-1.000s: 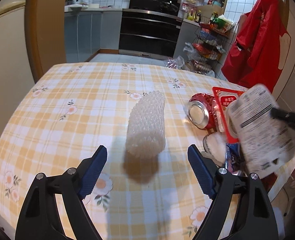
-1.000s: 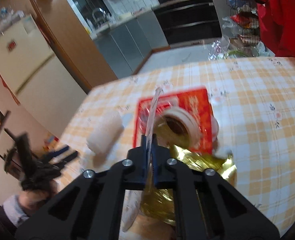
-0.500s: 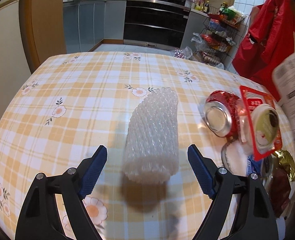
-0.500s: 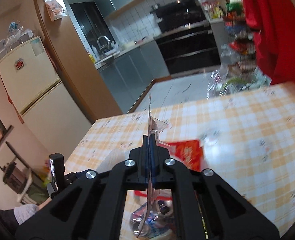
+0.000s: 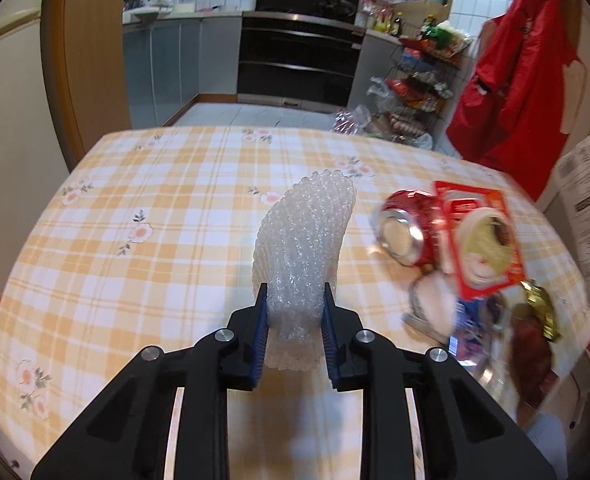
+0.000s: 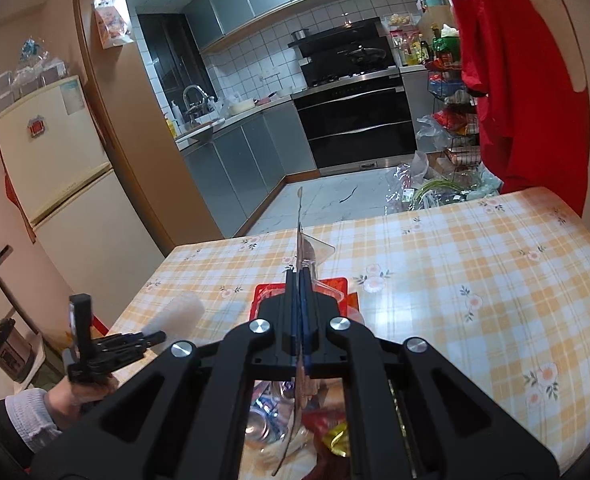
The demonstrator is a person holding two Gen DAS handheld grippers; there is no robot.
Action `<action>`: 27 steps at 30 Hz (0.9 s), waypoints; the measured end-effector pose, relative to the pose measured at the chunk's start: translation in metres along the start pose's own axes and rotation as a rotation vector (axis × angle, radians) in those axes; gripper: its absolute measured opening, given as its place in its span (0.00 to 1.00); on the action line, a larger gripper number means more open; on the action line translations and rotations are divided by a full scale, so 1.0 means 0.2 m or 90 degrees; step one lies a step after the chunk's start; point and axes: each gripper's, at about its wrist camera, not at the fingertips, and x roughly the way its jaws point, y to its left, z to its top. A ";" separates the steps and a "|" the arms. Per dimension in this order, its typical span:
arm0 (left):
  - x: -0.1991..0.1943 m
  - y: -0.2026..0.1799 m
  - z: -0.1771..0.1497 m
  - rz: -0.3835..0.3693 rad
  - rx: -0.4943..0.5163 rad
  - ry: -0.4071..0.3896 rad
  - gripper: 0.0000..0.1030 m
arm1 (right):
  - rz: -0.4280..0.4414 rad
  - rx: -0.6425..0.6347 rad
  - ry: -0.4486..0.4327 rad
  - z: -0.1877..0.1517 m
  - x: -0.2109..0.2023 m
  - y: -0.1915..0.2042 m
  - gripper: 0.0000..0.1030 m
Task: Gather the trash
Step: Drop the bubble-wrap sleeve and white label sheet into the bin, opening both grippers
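From the left wrist view, the left tool [image 5: 294, 330] is clamped on the near end of a roll of bubble wrap [image 5: 307, 236]; its jaws have just been closing, and the blue pads now press into the roll from both sides. The roll lies near the middle of the table [image 5: 167, 240], its far end pointing toward the far edge. Toward the right edge sits a heap of trash not yet gathered: a red can [image 5: 405, 228] on its side, a red blister pack [image 5: 481, 240] leaning over it, a gold wrapper [image 5: 541, 314] and some blurred packets nearer the near right corner. At the right margin a white printed packet [image 5: 589, 216] hangs above the table's edge. No bin, bag or other container for the trash shows in this view, so I cannot say where the pieces are meant to go.

From the right wrist view, the right tool [image 6: 301, 280] is pressed together on a thin clear plastic sheet [image 6: 299, 220], seen edge-on and sticking up between the pads. Below it lie the red pack [image 6: 341, 286], foil and clear wrappers. At the left edge, a hand [image 6: 85, 390] holds the other tool against the pale roll [image 6: 179, 314]. Again no container is visible.

I judge the task to be at an early stage: two pieces are gripped, none visibly deposited, and most of the heap remains.
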 end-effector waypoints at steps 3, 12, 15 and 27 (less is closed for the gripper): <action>-0.17 -0.05 -0.04 -0.028 0.014 -0.010 0.23 | 0.004 0.002 -0.003 -0.04 -0.07 0.02 0.06; -0.58 -0.25 -0.32 -0.142 0.034 0.006 0.23 | 0.024 -0.005 0.001 -0.16 -0.28 0.11 0.06; -0.64 -0.34 -0.46 -0.172 0.044 0.035 0.23 | 0.029 -0.021 0.006 -0.21 -0.34 0.15 0.06; -0.51 -0.57 -0.98 -0.211 0.084 0.204 0.26 | 0.054 -0.021 0.024 -0.43 -0.58 0.21 0.06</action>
